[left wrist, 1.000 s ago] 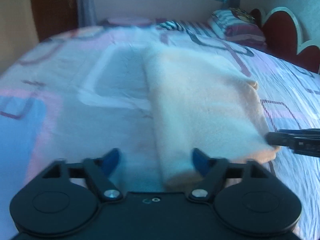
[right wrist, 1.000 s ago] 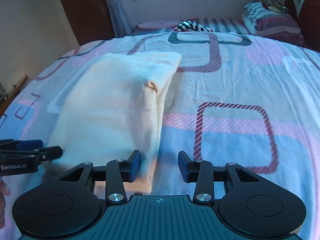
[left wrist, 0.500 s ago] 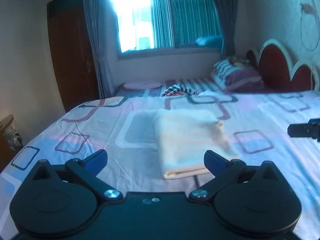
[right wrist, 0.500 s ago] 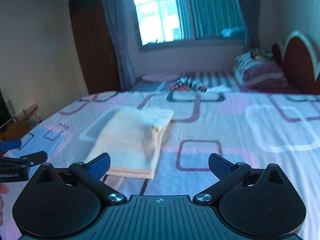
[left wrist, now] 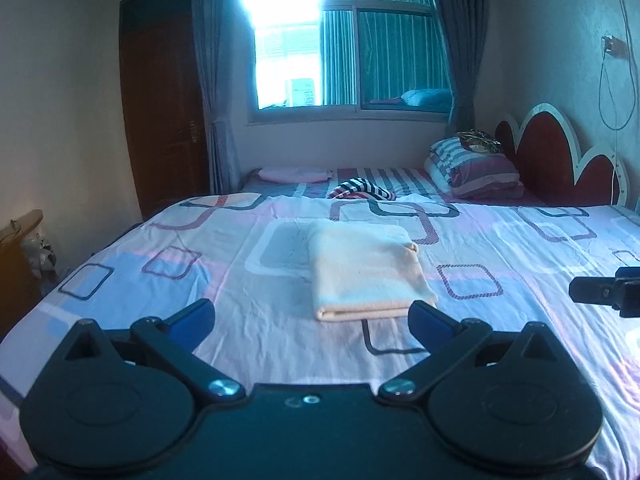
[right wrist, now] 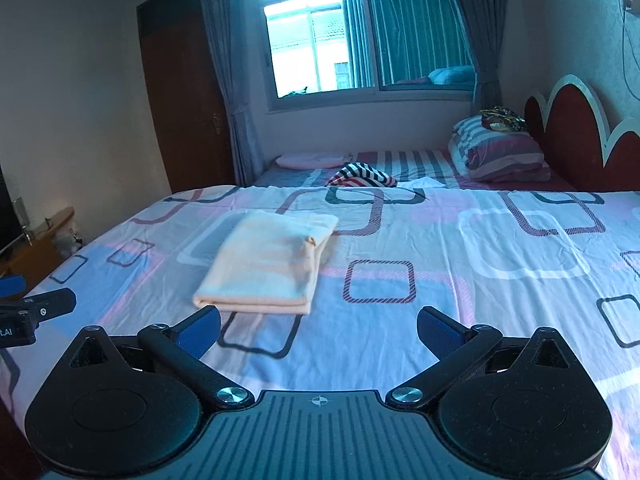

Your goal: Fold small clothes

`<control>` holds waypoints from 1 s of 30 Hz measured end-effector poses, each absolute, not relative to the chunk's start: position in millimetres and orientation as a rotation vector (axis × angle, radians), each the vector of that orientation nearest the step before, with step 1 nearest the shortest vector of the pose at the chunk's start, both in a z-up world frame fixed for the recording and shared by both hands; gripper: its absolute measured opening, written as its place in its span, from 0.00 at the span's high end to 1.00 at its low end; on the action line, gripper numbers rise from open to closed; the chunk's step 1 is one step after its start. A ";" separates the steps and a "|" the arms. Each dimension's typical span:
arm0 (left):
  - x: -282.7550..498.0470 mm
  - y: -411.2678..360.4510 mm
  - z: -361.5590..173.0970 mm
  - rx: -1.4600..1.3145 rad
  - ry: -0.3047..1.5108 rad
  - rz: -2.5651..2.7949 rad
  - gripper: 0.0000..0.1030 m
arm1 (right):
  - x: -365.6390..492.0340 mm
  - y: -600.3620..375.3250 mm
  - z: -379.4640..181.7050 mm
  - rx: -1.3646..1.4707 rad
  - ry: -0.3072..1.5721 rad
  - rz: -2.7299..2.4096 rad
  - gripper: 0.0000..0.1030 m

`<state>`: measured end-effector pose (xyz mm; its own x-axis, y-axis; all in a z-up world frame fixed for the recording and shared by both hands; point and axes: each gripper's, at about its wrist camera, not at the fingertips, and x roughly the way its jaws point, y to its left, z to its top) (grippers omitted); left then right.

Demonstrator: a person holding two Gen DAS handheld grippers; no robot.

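Note:
A cream garment [left wrist: 366, 270] lies folded into a neat rectangle on the patterned bed sheet [left wrist: 240, 308]. My left gripper [left wrist: 312, 320] hangs open above the near part of the bed, well back from the garment, with nothing between its blue pads. In the right wrist view the same folded garment [right wrist: 268, 264] lies ahead and to the left. My right gripper [right wrist: 318, 330] is open too and holds nothing. Each view catches the other tool at its edge: the right gripper [left wrist: 608, 290] at the right, the left gripper [right wrist: 28, 308] at the left.
A striped cloth [left wrist: 362, 192] lies at the far side of the bed, with a pink pillow [left wrist: 294, 174] and a stack of striped bedding [left wrist: 474, 170] by the red headboard [left wrist: 560, 160]. A wooden door [left wrist: 164, 120] and a curtained window stand behind. A low wooden stand [left wrist: 18, 248] is left.
Both grippers let go of the garment's near edge, opened wide and pulled back and up from it. The folded garment stays flat on the bed, now farther off.

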<state>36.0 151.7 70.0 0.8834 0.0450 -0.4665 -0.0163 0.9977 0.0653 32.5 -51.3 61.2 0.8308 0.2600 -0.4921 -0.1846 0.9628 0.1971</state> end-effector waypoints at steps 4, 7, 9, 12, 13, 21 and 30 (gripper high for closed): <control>19.3 149.0 76.0 0.057 0.481 0.029 0.00 | 13.0 -53.1 69.6 0.139 0.529 0.240 0.00; 8.3 145.3 79.9 0.052 0.472 0.025 0.00 | 1.5 -54.1 74.2 0.133 0.529 0.235 0.00; 2.3 143.9 82.2 0.042 0.474 0.015 0.00 | -5.7 -55.7 76.7 0.143 0.527 0.251 0.00; -7.5 141.9 85.0 0.033 0.468 0.000 0.00 | -17.0 -55.0 82.3 0.125 0.520 0.254 0.00; -10.3 141.4 85.9 0.034 0.465 -0.004 0.00 | -20.8 -54.3 84.6 0.119 0.516 0.255 0.00; -26.6 138.8 92.3 0.048 0.441 -0.013 0.00 | -40.5 -55.4 97.8 0.099 0.472 0.262 0.00; -30.3 138.2 95.2 0.058 0.427 -0.011 0.00 | -48.2 -51.4 103.4 0.086 0.448 0.270 0.00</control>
